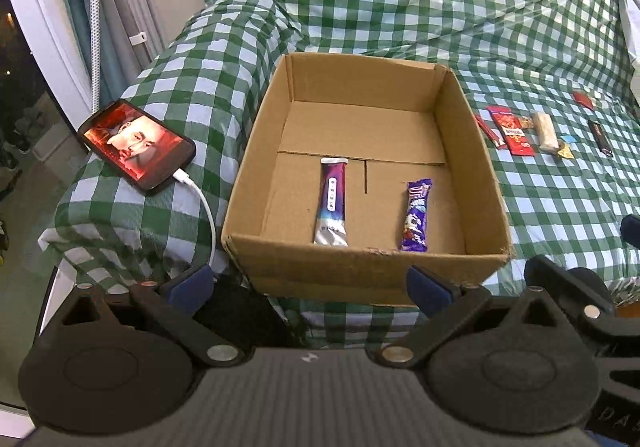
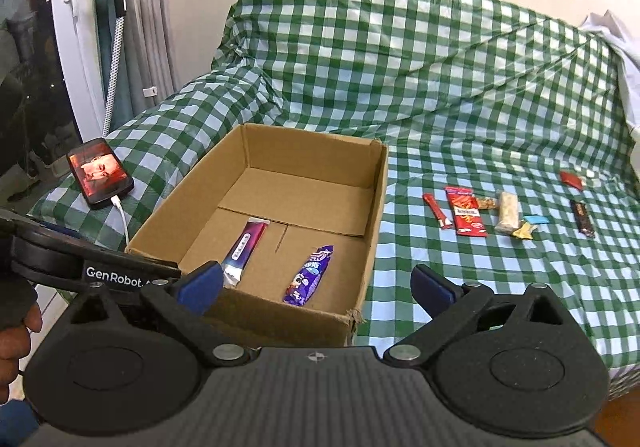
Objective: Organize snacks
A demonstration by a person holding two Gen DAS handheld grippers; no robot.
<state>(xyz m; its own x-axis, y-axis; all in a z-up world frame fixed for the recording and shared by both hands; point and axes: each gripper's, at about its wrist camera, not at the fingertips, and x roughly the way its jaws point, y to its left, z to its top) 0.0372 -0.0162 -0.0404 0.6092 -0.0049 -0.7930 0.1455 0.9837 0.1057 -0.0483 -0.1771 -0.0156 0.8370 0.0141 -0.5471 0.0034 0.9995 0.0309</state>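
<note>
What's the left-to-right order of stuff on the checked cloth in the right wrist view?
phone → cardboard box → thin red stick packet → red snack packet → pale cereal bar → blue candy → small red packet → dark bar.

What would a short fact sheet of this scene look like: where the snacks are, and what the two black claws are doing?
Surface: green checked cloth
Container: open cardboard box
Inside box: silver-purple stick pack and purple wrapped bar, lying apart
Outside box: red packet, thin red stick, pale bar, dark bar, small red sachet
Left of box: phone, plugged in
Left gripper: open, holding nothing
Right gripper: open, holding nothing
</note>
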